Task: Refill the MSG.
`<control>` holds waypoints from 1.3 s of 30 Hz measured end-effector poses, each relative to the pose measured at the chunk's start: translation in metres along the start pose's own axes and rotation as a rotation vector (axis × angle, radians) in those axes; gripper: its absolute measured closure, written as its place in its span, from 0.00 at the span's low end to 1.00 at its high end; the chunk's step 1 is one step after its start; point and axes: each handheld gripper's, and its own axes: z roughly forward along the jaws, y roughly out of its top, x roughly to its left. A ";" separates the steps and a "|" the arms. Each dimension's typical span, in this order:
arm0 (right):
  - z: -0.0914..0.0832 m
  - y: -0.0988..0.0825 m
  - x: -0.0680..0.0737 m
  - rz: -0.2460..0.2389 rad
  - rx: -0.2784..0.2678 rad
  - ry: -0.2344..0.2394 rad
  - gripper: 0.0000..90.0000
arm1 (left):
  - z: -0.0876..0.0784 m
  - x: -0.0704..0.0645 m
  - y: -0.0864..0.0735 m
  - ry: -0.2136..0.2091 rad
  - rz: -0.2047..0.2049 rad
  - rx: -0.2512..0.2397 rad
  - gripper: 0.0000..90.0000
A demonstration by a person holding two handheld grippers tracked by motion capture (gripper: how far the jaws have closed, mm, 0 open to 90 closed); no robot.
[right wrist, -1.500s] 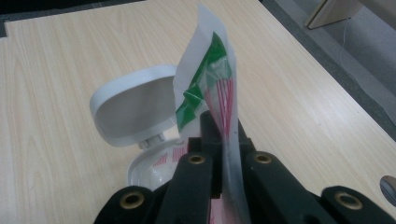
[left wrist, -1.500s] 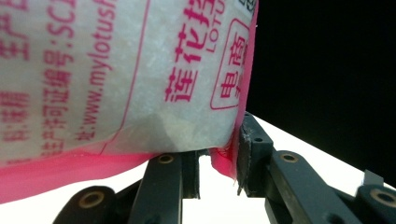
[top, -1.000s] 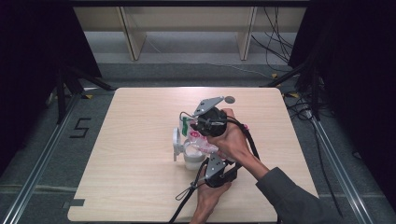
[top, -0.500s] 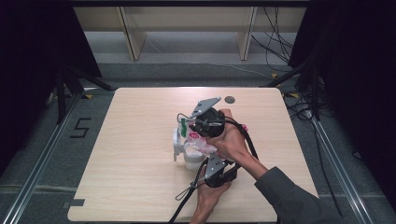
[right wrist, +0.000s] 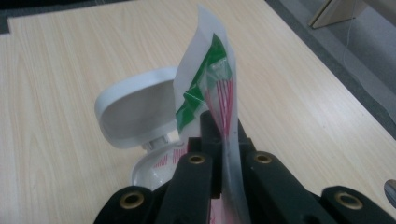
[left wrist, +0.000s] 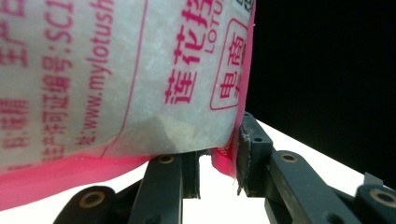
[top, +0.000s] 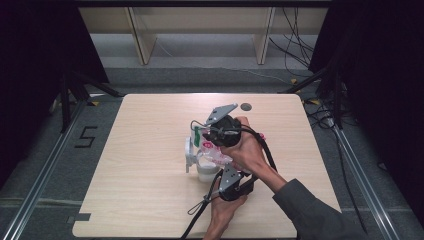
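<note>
Nothing has moved: bag (right wrist: pixel 219 88) upended over open white jar (right wrist: pixel 140 109).

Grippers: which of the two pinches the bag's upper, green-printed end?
The right gripper, the farther one in the high view: its jaws clamp the bag just below the green print. The left gripper grips the pink bottom seam instead.

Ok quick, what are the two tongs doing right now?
Left tongs: closed on the pink bottom edge of the bag.
Right tongs: closed on the bag's top edge, above the open white container.
</note>
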 end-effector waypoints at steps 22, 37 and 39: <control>-0.002 0.001 -0.001 0.003 -0.018 0.003 1.00 | 0.000 0.000 0.001 0.004 0.011 -0.009 0.81; -0.002 0.002 0.002 -0.002 -0.011 0.004 1.00 | -0.002 -0.001 0.002 -0.002 0.005 -0.015 0.81; -0.001 0.002 0.002 -0.002 -0.011 0.003 1.00 | -0.001 0.000 0.002 -0.002 0.005 -0.011 0.81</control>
